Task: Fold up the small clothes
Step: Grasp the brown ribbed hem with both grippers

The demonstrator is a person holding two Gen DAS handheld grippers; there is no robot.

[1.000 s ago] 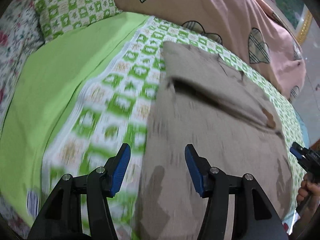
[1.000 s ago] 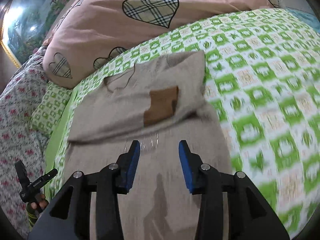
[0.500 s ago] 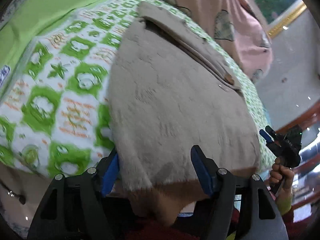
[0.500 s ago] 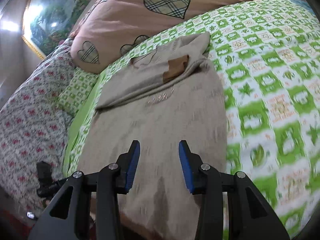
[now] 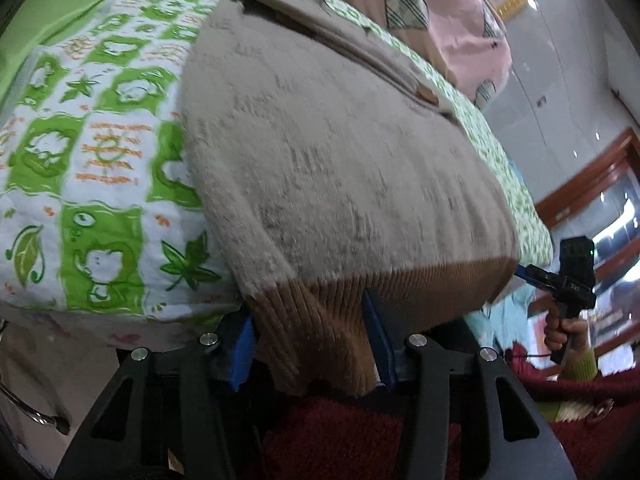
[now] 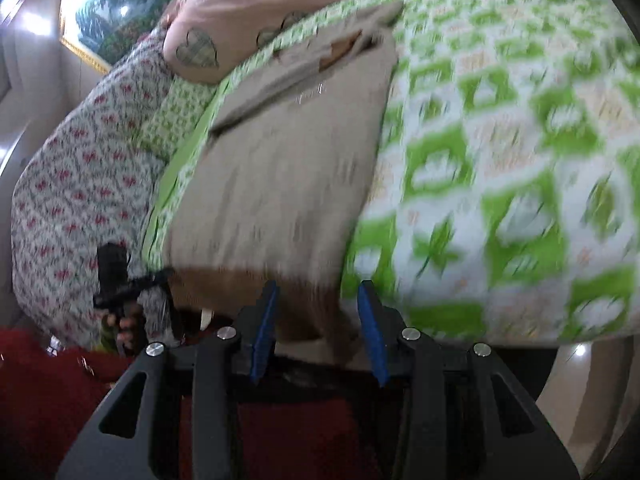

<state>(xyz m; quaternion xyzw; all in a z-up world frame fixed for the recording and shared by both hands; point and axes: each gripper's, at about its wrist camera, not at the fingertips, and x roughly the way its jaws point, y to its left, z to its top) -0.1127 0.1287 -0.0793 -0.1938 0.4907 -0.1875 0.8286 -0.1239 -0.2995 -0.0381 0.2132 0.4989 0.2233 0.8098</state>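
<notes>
Both tools have dropped from over the middle of the sweater to its brown ribbed hem, which hangs over the near edge of the bed; a second ago they hovered above the grey knit, with the folded-in sleeves and the brown cuff straight ahead. That looks like the start of the next fold, the hem being gathered so it can be carried up toward the collar. The left tool has the hem's left corner between its blue pads and is closing on it; the cloth already bunches in the gap, though the pads do not yet look pressed tight against it. The right tool sits at the hem's right corner with its jaws apart at the same gap as before, the ribbed edge between them but free of the pads, so nothing is clenched there yet. Both tools point down and forward from below the mattress edge, a hand gripping the handle of the right one. The sweater lies flat on the green checked bedsheet, sleeves already folded across its upper part, below the pink pillow.
</notes>
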